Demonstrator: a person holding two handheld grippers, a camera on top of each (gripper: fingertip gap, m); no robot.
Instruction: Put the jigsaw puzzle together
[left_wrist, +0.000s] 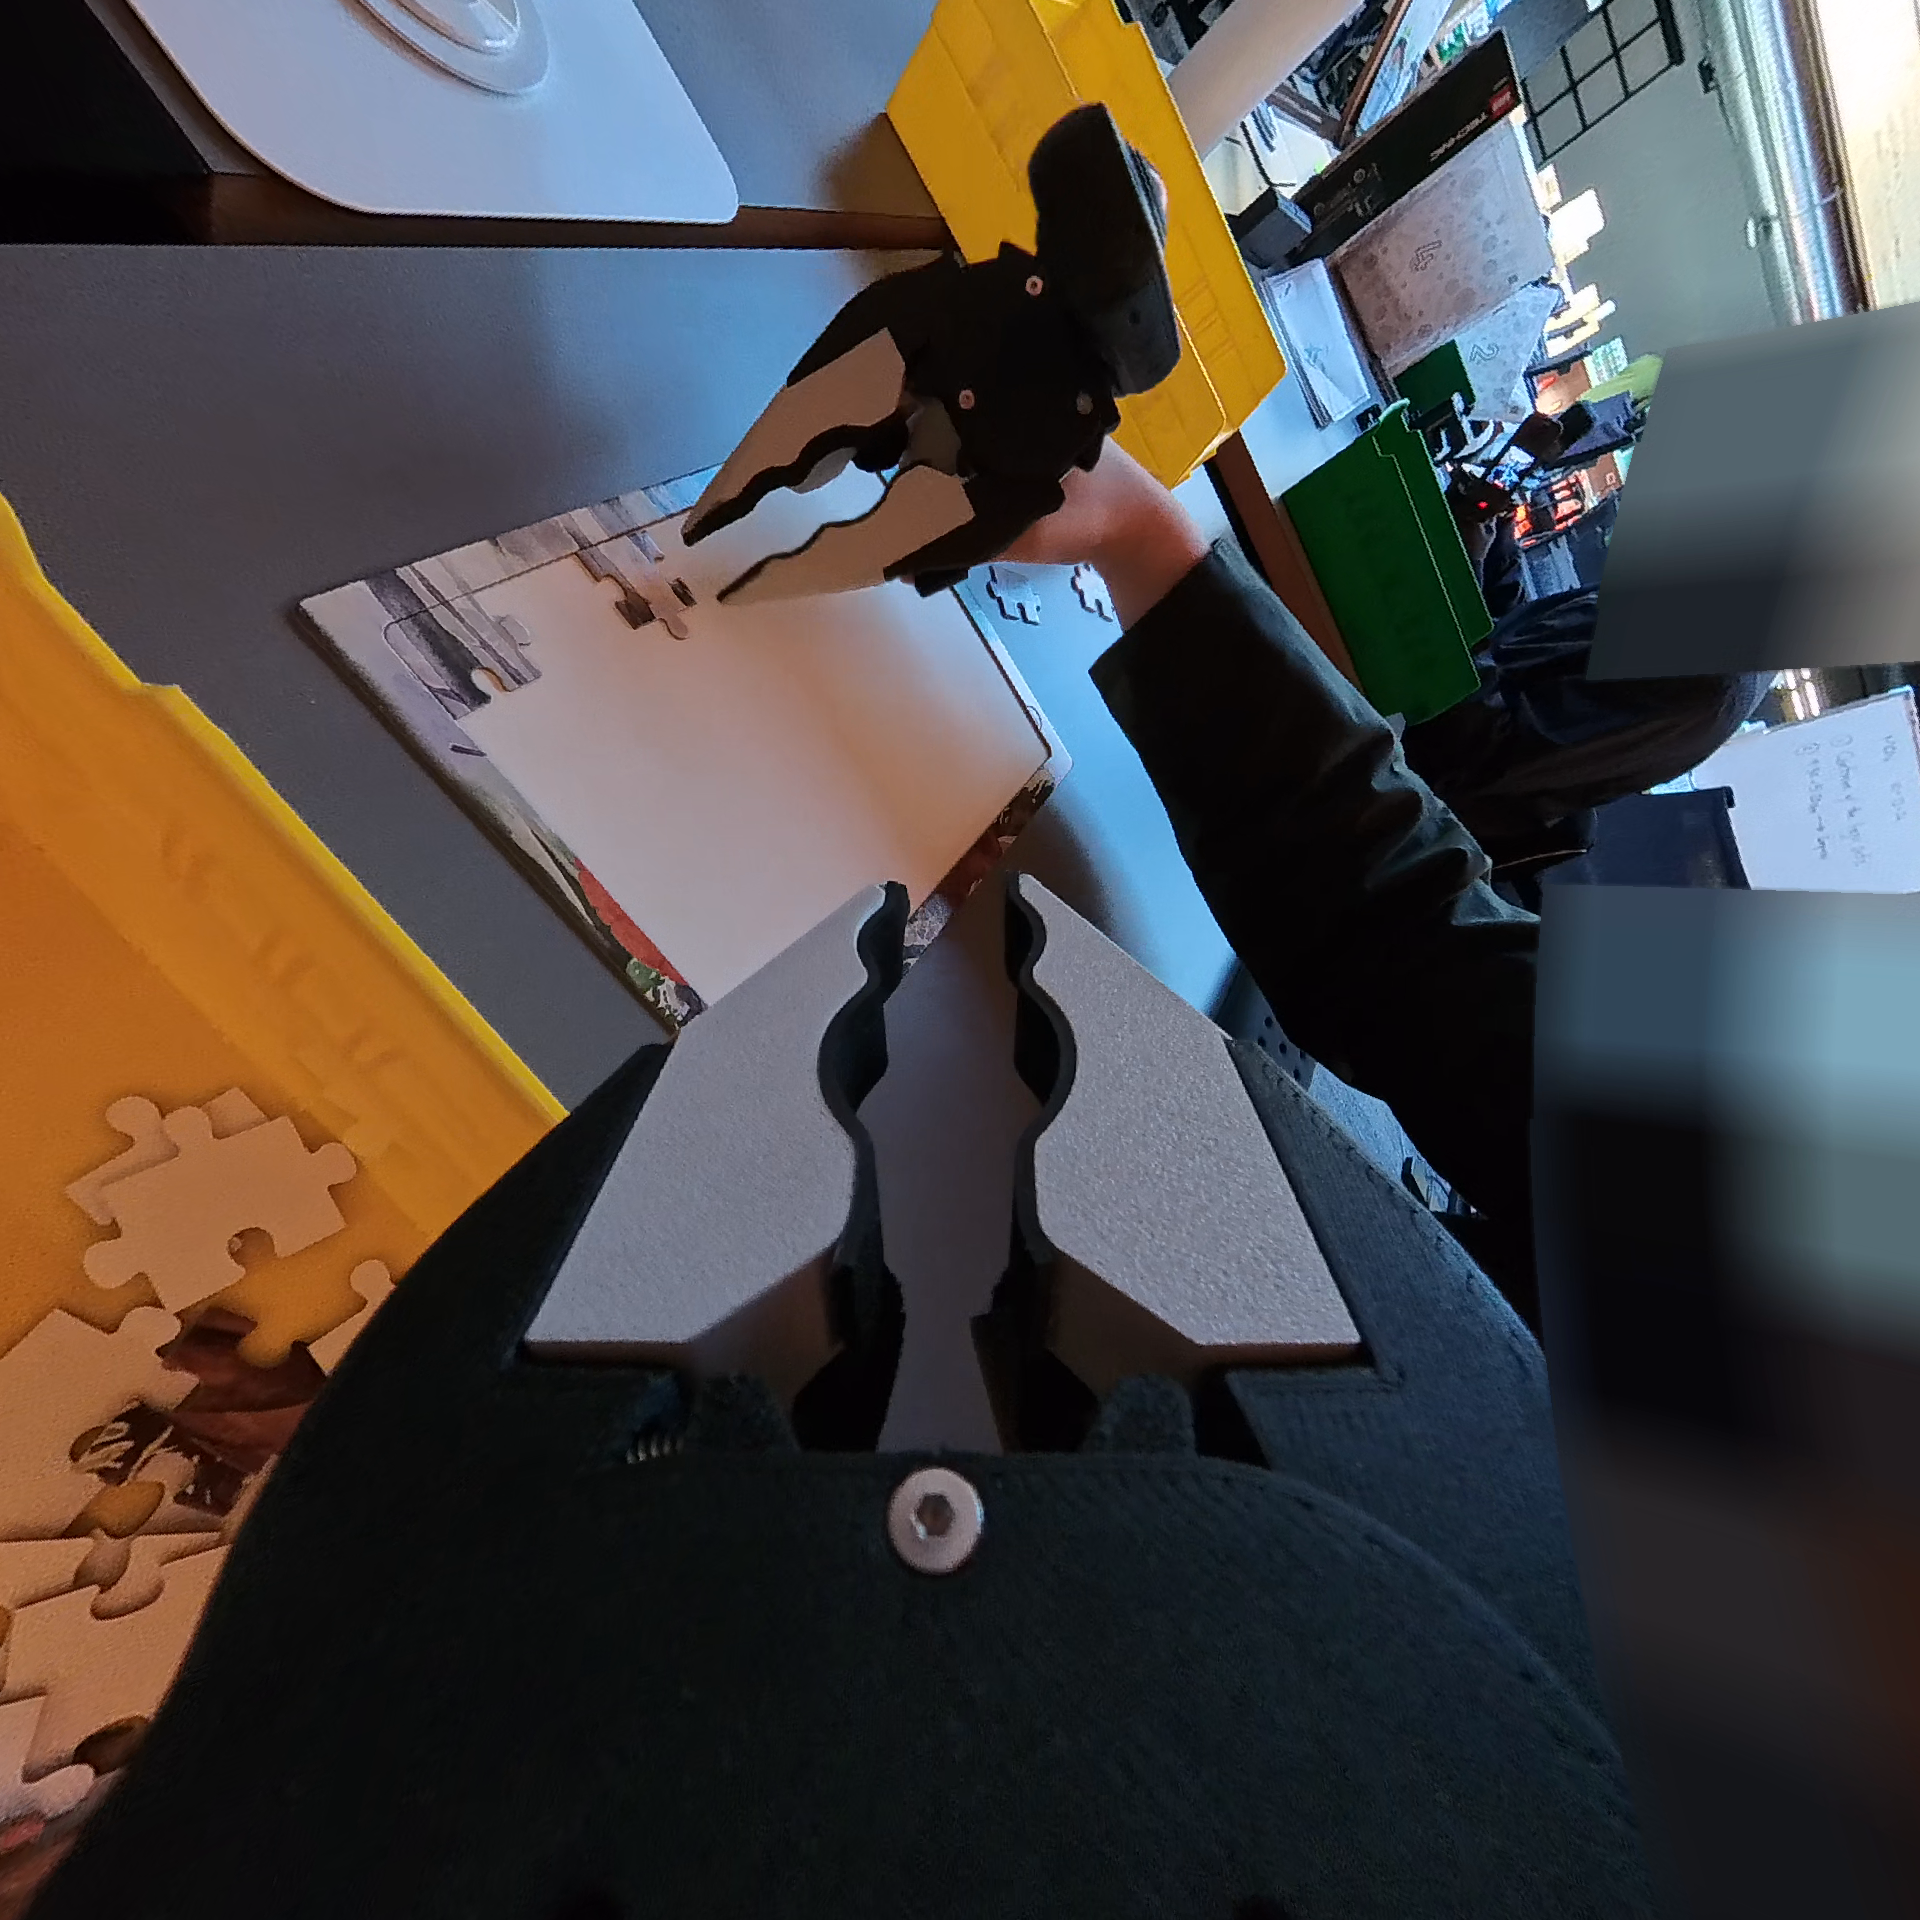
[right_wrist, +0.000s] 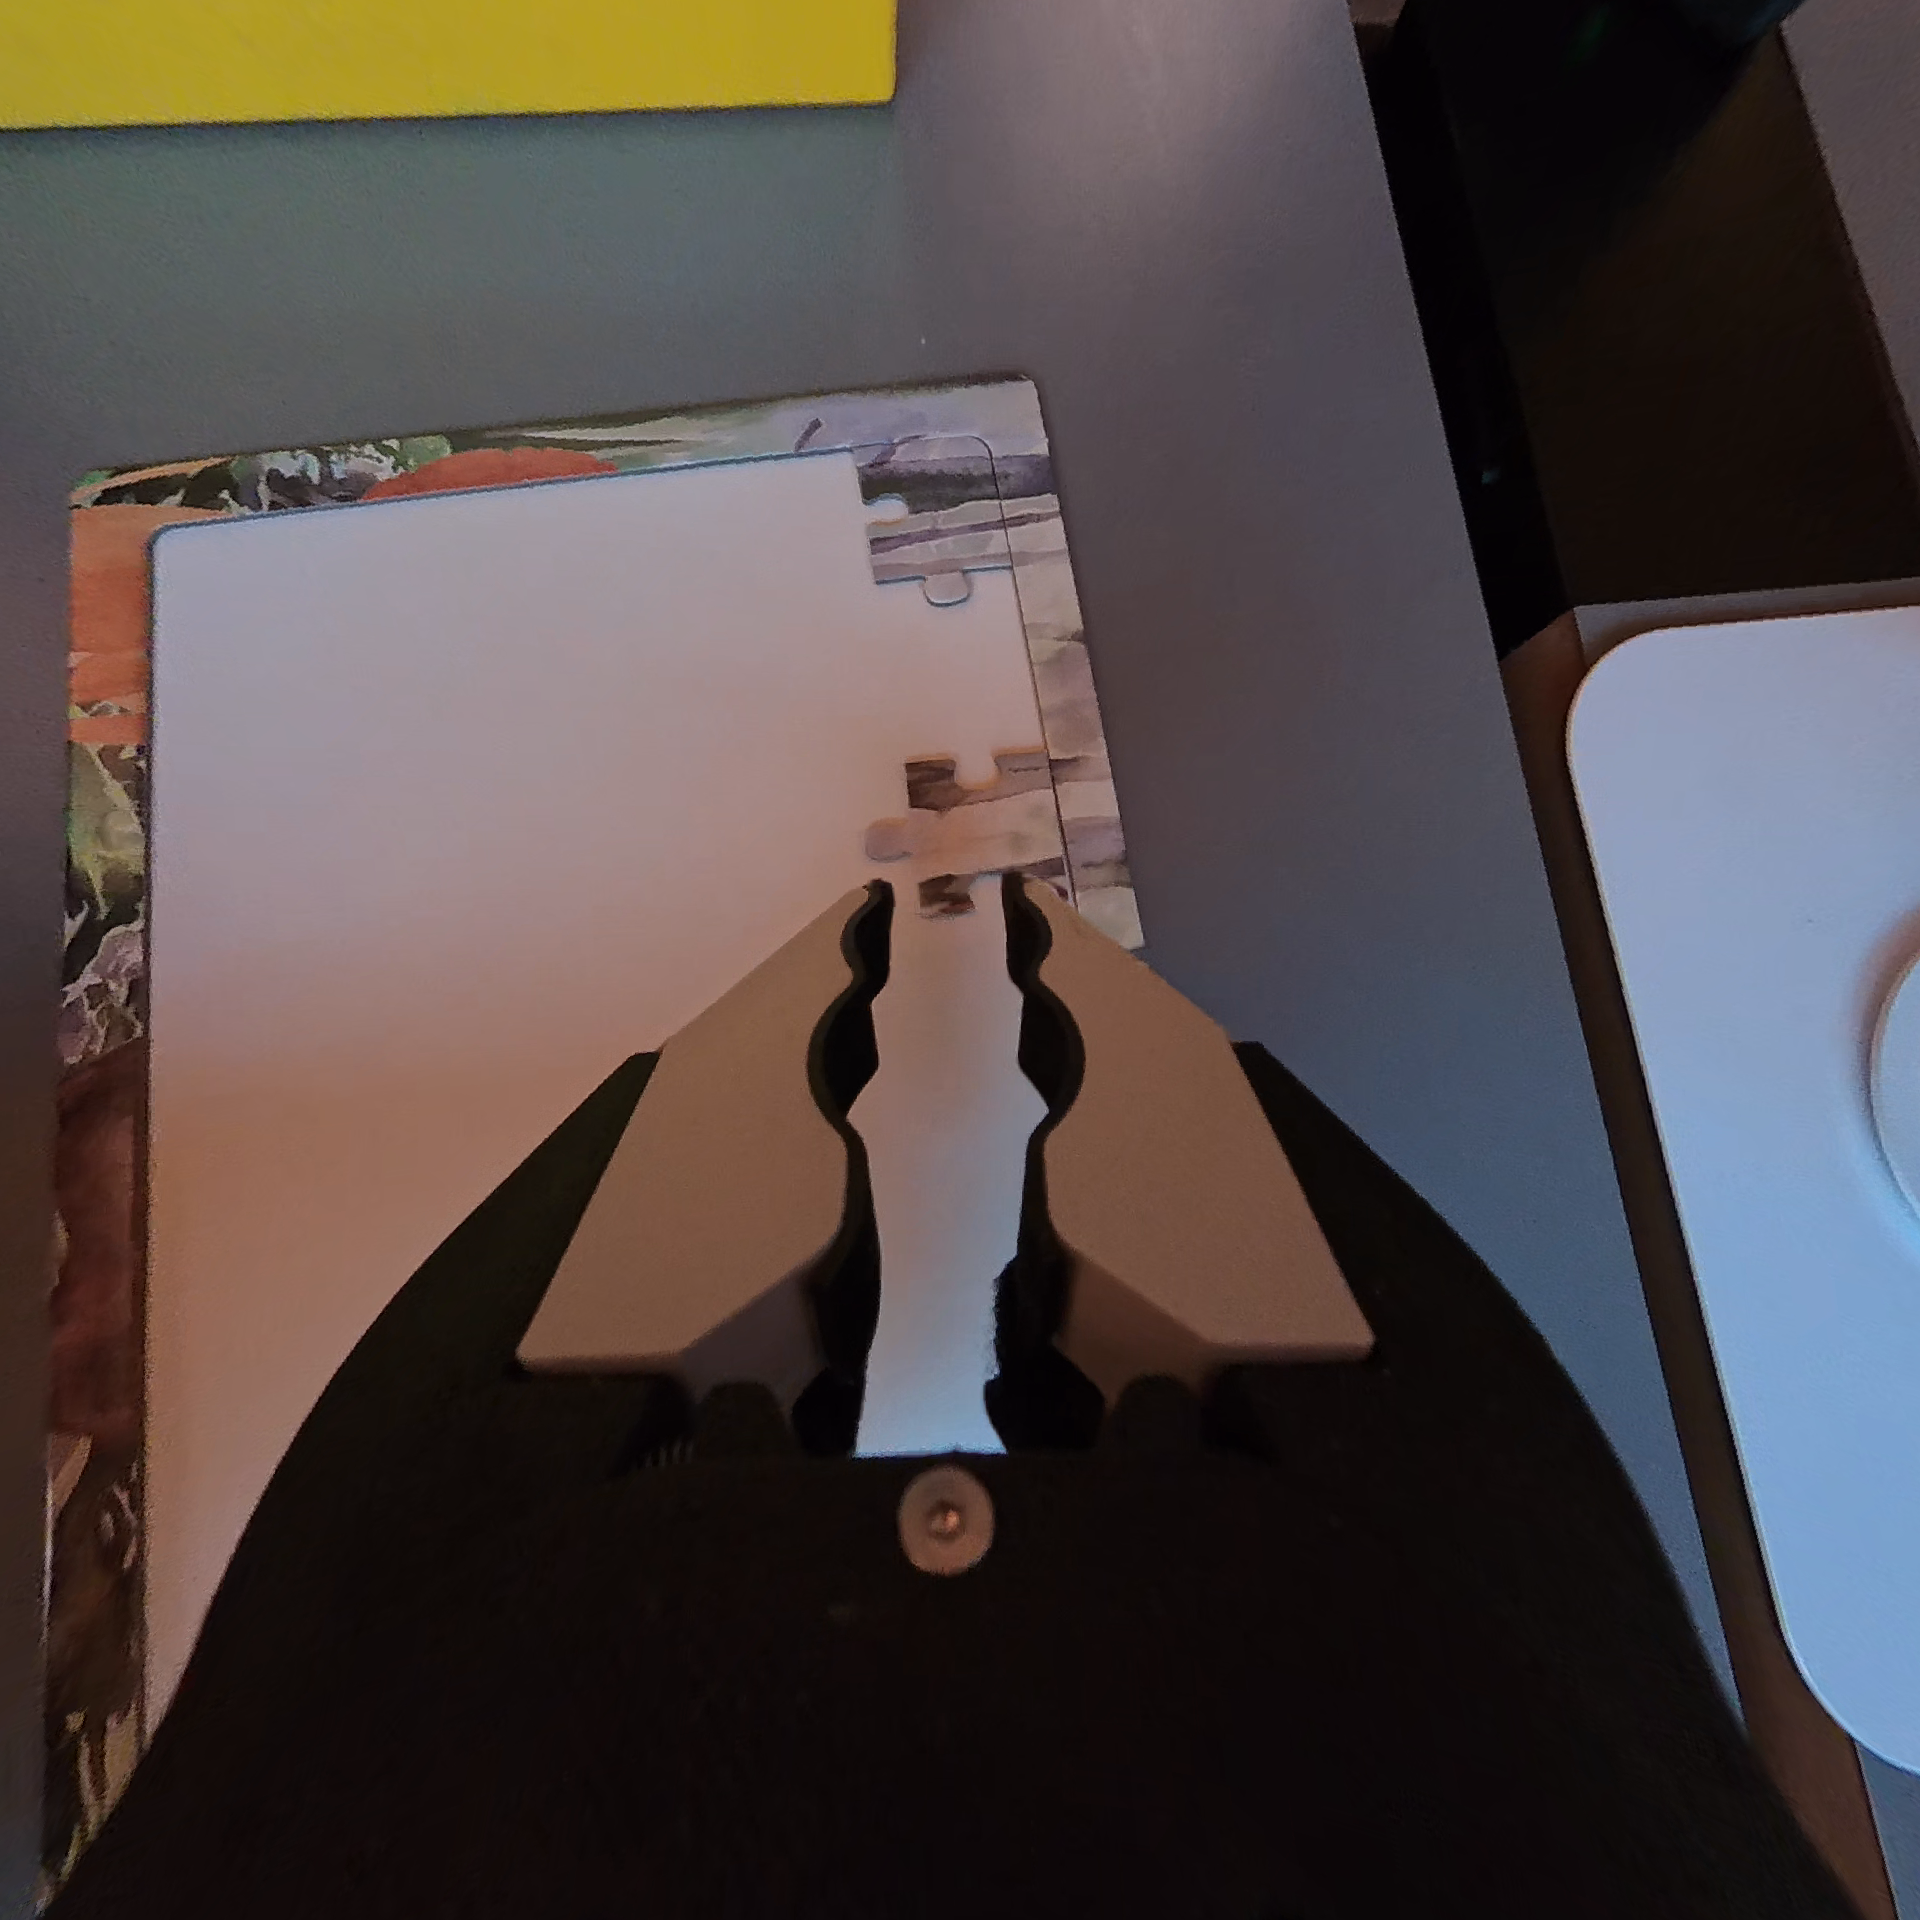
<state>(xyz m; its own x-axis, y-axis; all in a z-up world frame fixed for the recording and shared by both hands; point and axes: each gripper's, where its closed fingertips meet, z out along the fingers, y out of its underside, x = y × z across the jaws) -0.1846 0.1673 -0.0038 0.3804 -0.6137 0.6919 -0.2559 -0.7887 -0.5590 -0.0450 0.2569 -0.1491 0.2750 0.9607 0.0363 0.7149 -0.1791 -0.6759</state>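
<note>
The puzzle board (right_wrist: 468, 831) lies on the grey table, a picture frame around a white inset. It also shows in the left wrist view (left_wrist: 748, 748). One piece (right_wrist: 935, 530) sits in the inset's far right corner. A second piece (right_wrist: 971, 821) lies against the right border. My right gripper (right_wrist: 945, 888) is open just behind that piece, whose lower tab reaches between the fingertips. From the left wrist view the right gripper (left_wrist: 717, 566) hangs low over the board. My left gripper (left_wrist: 958, 891) is open and empty, above the table by the board's near corner.
A yellow bin (left_wrist: 343, 966) at the left holds several loose pieces (left_wrist: 218, 1184). Two loose pieces (left_wrist: 1013, 597) lie on the table beyond the board. A second yellow bin (left_wrist: 1091, 208), a green bin (left_wrist: 1382, 561) and a white stand base (right_wrist: 1766, 1039) border the area. Tip to tip, the grippers are about 25 cm apart.
</note>
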